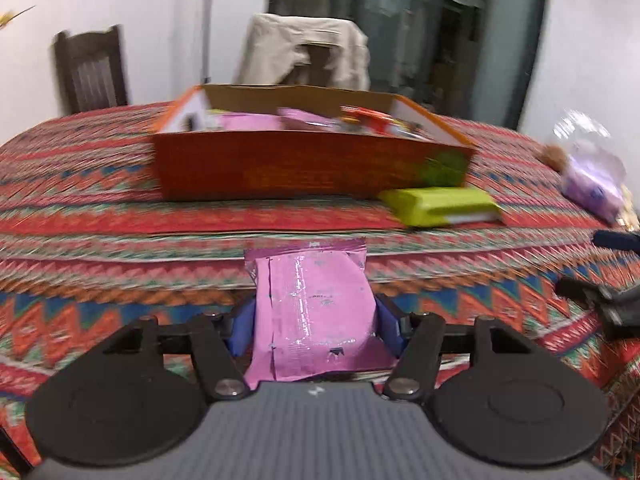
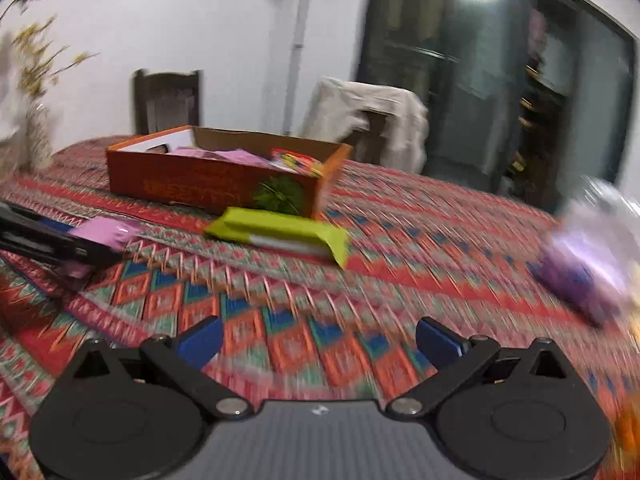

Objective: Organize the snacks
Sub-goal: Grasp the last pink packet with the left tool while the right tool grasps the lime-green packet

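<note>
My left gripper (image 1: pixel 314 320) is shut on a pink snack packet (image 1: pixel 316 312) and holds it above the patterned tablecloth, short of the orange cardboard box (image 1: pixel 304 168). The box holds pink and red snack packets (image 1: pixel 360 118). A lime-green snack pack (image 1: pixel 440 206) lies at the box's front right corner. In the right wrist view my right gripper (image 2: pixel 320 340) is open and empty over the cloth, with the green pack (image 2: pixel 280 232) and the box (image 2: pixel 208 184) ahead. The left gripper with its pink packet (image 2: pixel 100 232) shows at the left.
A clear bag with purple packets (image 1: pixel 592 176) lies at the table's right side and also shows in the right wrist view (image 2: pixel 588 268). Two chairs (image 1: pixel 92 72) stand behind the table, one draped with beige cloth (image 1: pixel 304 52). A vase with flowers (image 2: pixel 36 120) stands at the far left.
</note>
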Motion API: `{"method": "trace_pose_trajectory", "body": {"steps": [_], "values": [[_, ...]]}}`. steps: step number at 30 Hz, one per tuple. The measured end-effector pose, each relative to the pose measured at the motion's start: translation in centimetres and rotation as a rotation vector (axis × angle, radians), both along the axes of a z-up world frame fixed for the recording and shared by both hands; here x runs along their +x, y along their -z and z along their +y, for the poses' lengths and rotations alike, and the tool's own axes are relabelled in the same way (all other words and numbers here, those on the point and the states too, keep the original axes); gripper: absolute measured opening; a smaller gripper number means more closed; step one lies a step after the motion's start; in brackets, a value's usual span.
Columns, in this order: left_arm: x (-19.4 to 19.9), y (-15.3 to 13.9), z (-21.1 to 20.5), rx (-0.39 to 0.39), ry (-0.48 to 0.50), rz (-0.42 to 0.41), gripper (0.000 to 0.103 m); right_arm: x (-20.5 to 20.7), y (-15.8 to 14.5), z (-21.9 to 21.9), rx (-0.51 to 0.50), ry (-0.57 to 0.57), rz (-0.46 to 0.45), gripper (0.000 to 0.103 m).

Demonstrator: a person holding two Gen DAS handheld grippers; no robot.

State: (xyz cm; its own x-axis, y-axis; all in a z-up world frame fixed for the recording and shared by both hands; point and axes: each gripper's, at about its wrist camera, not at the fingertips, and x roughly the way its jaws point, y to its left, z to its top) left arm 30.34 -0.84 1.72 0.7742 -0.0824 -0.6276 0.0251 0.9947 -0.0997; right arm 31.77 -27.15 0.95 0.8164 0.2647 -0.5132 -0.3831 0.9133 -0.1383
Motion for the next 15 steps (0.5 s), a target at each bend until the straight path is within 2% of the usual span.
{"method": "trace_pose_trajectory", "body": {"steps": [6,9,10,15], "values": [[-1.6,-0.3,3.9,-0.028,-0.065,-0.010,0.063,10.1,-0.2,4.2,-0.033,-0.144,0.049,0.103],[-2.4,-0.3,5.0,-0.037,-0.080,-0.016,0.063,14.1,1.1,6.8,-0.133,-0.207,0.120,0.102],[-2.6,-0.4,5.2,-0.039,-0.082,-0.019,0.063,14.9,1.2,7.2,-0.128,-0.222,0.110,0.103],[-3.1,-0.3,5.2,-0.038,-0.066,-0.021,0.063,16.7,1.1,7.6,-0.106,-0.285,0.181,0.103]]}}
